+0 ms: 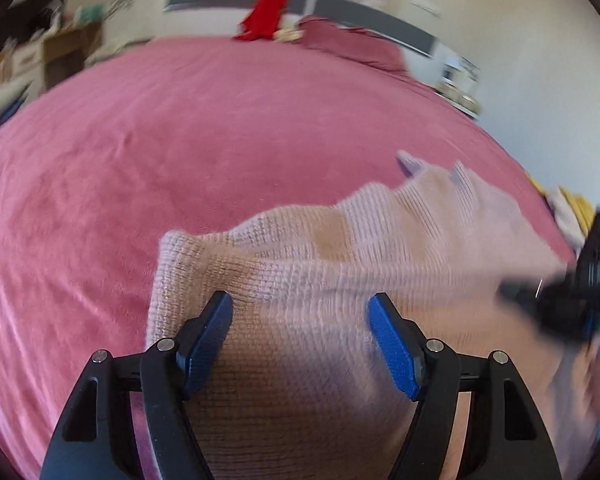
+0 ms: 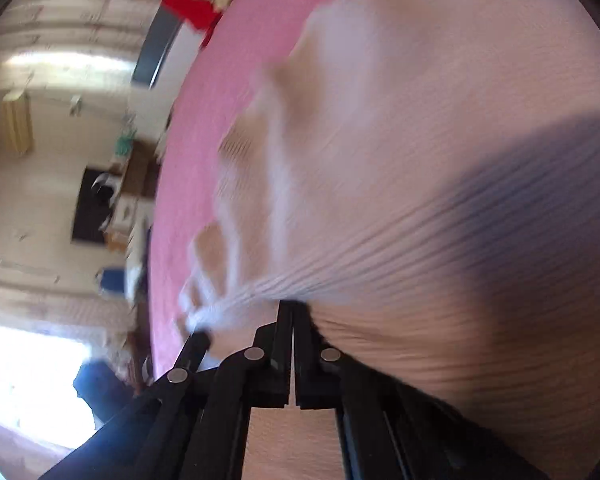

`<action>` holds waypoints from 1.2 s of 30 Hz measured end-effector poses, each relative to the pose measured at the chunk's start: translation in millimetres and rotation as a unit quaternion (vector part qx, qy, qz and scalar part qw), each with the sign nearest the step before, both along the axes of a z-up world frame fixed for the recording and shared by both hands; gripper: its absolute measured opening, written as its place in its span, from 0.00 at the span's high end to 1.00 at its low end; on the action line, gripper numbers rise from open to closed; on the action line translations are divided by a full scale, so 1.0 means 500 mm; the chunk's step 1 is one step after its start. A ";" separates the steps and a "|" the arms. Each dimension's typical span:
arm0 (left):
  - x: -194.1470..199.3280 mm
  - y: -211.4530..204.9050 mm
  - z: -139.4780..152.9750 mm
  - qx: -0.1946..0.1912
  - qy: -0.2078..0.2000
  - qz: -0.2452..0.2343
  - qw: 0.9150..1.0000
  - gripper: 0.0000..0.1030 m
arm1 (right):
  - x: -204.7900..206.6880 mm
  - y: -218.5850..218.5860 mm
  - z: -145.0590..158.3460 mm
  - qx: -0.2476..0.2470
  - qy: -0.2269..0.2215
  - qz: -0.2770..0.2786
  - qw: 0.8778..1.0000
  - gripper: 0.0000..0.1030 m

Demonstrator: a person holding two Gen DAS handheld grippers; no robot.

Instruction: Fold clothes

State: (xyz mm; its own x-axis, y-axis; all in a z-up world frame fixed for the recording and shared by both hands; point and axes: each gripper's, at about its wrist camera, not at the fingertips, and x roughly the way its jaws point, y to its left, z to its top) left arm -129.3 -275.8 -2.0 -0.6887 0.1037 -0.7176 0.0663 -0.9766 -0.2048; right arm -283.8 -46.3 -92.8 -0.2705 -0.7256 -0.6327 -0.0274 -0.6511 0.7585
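A pale pink knitted sweater [image 1: 300, 248] lies rumpled on the pink bedspread [image 1: 140, 140], near the bed's front right. My left gripper [image 1: 300, 304] hovers over its near part, open, the blue pads [image 1: 208, 336] wide apart and pressing on nothing. My right gripper [image 2: 294, 308] is shut on the sweater [image 2: 440, 160]: the knit stretches in taut ribs that run into its closed fingertips. In the left wrist view the right gripper [image 1: 512, 292] shows as a blurred black shape at the sweater's right edge.
A red garment [image 1: 266, 12] and a pink pillow [image 1: 352, 40] lie at the head of the bed by the dark headboard [image 1: 400, 24]. A wooden desk [image 1: 64, 52] stands to the left and a nightstand [image 1: 460, 76] to the right. More clothes [image 1: 572, 208] are piled at the bed's right edge.
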 end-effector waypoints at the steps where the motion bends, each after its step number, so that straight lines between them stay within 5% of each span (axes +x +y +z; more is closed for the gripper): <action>1: 0.002 0.000 0.001 -0.001 0.002 -0.004 1.000 0.29 | -0.003 0.034 0.003 0.007 0.014 -0.015 1.000 1.00; 6: 0.000 0.014 0.027 -0.017 -0.024 -0.001 1.000 0.29 | 0.028 0.200 0.011 0.001 0.012 -0.117 0.993 0.98; 7: 0.003 0.018 0.038 -0.018 -0.028 0.005 0.999 0.28 | 0.045 0.219 0.024 0.002 0.021 -0.137 0.990 0.89; 8: 0.007 0.018 0.045 -0.011 -0.023 0.014 1.000 0.28 | 0.065 0.225 0.048 -0.007 0.045 -0.135 0.990 0.78; 11: 0.039 0.029 0.066 0.031 0.014 0.017 0.999 0.21 | 0.122 0.175 0.101 -0.036 0.105 -0.050 0.993 0.78; 15: 0.054 0.050 0.025 -0.043 -0.022 0.001 0.999 0.21 | 0.166 0.049 0.070 -0.006 0.097 0.057 0.994 0.78; 16: 0.058 0.055 0.015 -0.061 -0.031 -0.003 0.998 0.21 | 0.169 0.055 0.049 0.021 0.082 0.052 0.995 0.79; 18: 0.072 0.058 0.016 -0.092 -0.043 -0.015 0.995 0.21 | 0.175 0.069 0.007 0.072 0.053 0.043 0.995 0.97; 19: 0.080 0.054 0.025 -0.096 -0.047 -0.021 0.994 0.21 | 0.180 0.108 0.002 0.055 0.043 0.010 0.998 0.99; 21: 0.094 0.045 0.044 -0.099 -0.049 -0.029 0.993 0.21 | 0.196 0.180 0.006 0.024 0.033 -0.044 0.998 0.91; 22: 0.093 0.038 0.058 -0.088 -0.036 -0.020 0.995 0.21 | 0.207 0.213 0.014 0.010 0.034 -0.066 0.997 0.78; 26: 0.053 0.023 0.097 -0.040 0.007 0.008 0.999 0.21 | 0.219 0.182 0.086 0.012 0.119 0.006 0.993 0.76; 31: -0.054 0.009 0.052 -0.031 -0.033 0.041 0.998 0.21 | 0.131 0.117 0.060 0.035 0.103 0.078 0.991 0.76; 33: -0.077 -0.004 0.019 -0.030 -0.047 0.051 0.997 0.19 | 0.098 0.112 0.012 0.074 0.062 0.082 0.992 0.85; 34: -0.075 -0.001 0.014 -0.037 -0.035 0.047 0.998 0.17 | 0.089 0.126 -0.005 0.066 0.053 0.069 0.994 1.00; 36: -0.069 0.013 0.013 -0.063 -0.025 0.036 0.997 0.17 | 0.081 0.152 -0.035 0.027 0.035 0.042 0.998 1.00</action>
State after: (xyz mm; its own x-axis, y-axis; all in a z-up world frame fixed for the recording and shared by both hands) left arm -163.9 -269.5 4.3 -0.6541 -0.0380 -0.7554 0.1435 -0.9868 -0.0746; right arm -243.4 29.6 -110.1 -0.2547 -0.7127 -0.6536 0.0808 -0.6892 0.7201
